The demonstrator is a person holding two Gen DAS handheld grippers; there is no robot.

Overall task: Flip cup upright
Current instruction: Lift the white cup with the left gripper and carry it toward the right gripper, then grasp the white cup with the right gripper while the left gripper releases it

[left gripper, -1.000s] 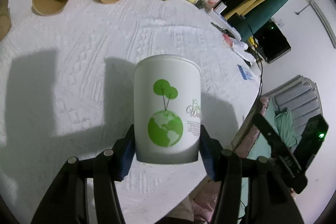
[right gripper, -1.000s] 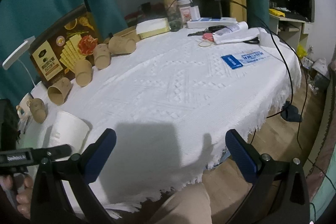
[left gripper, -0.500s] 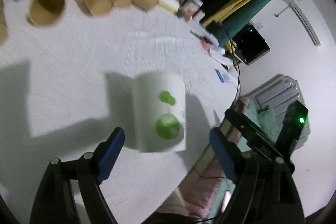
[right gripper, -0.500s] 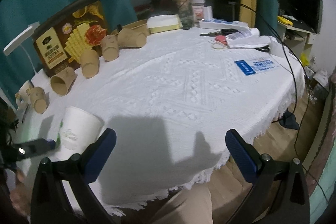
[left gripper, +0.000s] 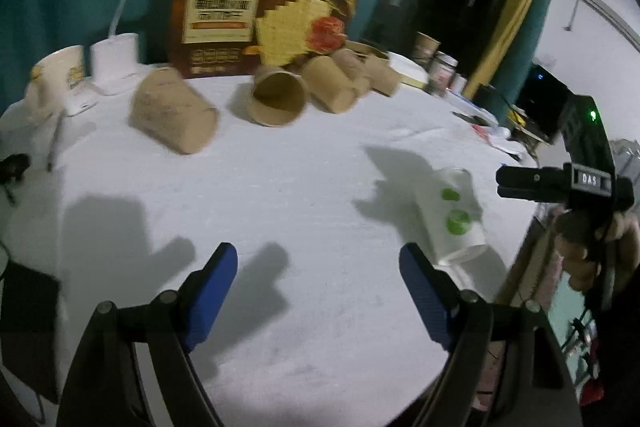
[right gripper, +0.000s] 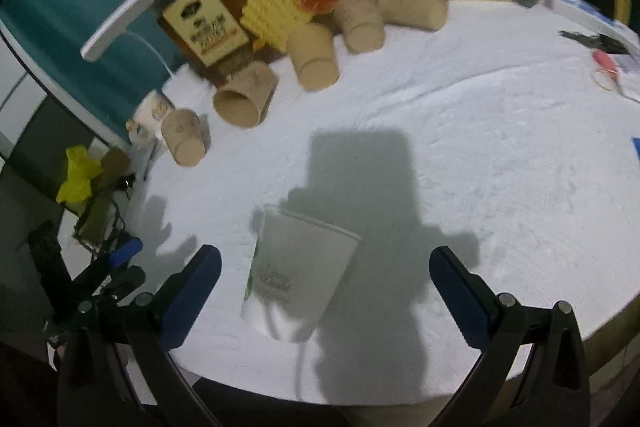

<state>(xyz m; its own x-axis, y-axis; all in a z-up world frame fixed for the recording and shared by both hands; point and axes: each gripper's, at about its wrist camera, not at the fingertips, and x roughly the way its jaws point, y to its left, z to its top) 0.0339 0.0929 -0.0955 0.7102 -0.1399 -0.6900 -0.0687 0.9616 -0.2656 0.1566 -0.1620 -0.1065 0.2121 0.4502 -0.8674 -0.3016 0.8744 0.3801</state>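
Note:
A white paper cup (left gripper: 452, 215) with a green globe and tree print stands near the table's front edge, wide rim down on the white cloth. It also shows in the right wrist view (right gripper: 298, 277), between that gripper's open jaws but farther out. My left gripper (left gripper: 318, 291) is open and empty, left of the cup and apart from it. My right gripper (right gripper: 326, 285) is open and empty, with nothing touching its pads. The right gripper's body (left gripper: 560, 183) shows at the right of the left wrist view.
Several brown paper cups (left gripper: 276, 99) lie on their sides at the back of the table (left gripper: 280, 187), before a brown printed box (left gripper: 256, 7). A white lamp (left gripper: 116, 63) and a mug (left gripper: 60, 75) stand at back left. Scissors and papers (right gripper: 600, 43) lie at far right.
My left gripper opened, let go of the white cup and swung left, away from it. The cup stays standing on the cloth. My right gripper moved in behind the cup.

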